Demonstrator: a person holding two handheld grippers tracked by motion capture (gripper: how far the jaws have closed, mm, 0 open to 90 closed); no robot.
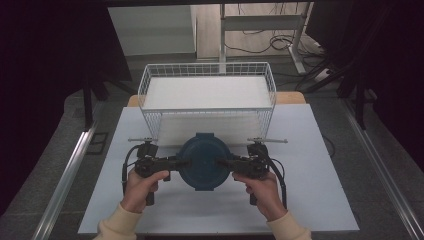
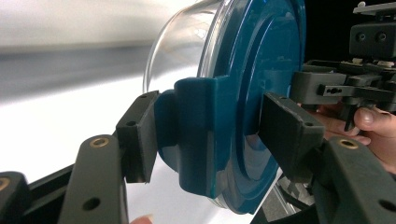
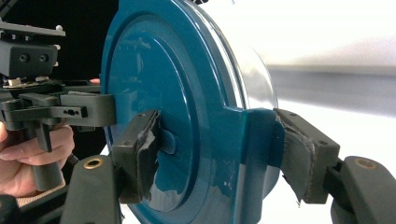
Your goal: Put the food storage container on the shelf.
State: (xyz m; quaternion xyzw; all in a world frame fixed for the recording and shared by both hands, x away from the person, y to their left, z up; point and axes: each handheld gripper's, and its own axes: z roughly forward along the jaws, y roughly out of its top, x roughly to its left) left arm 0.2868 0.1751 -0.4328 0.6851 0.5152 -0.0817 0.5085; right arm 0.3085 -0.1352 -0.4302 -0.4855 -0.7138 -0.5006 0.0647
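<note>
Left gripper clamped on the side latch of the container, one pad on the blue lid, the other behind the latch flap. Right gripper clamped the same way on the opposite latch. The container sits between the two grippers, lid toward the high view camera, clear bowl underneath. Bowl contents unreadable: lid covers it from above, gripper views catch just a glassy sliver. Beyond the grippers, a white wire basket on the white table. Grey floor, cables and desk legs further back; dark on both sides.
</note>
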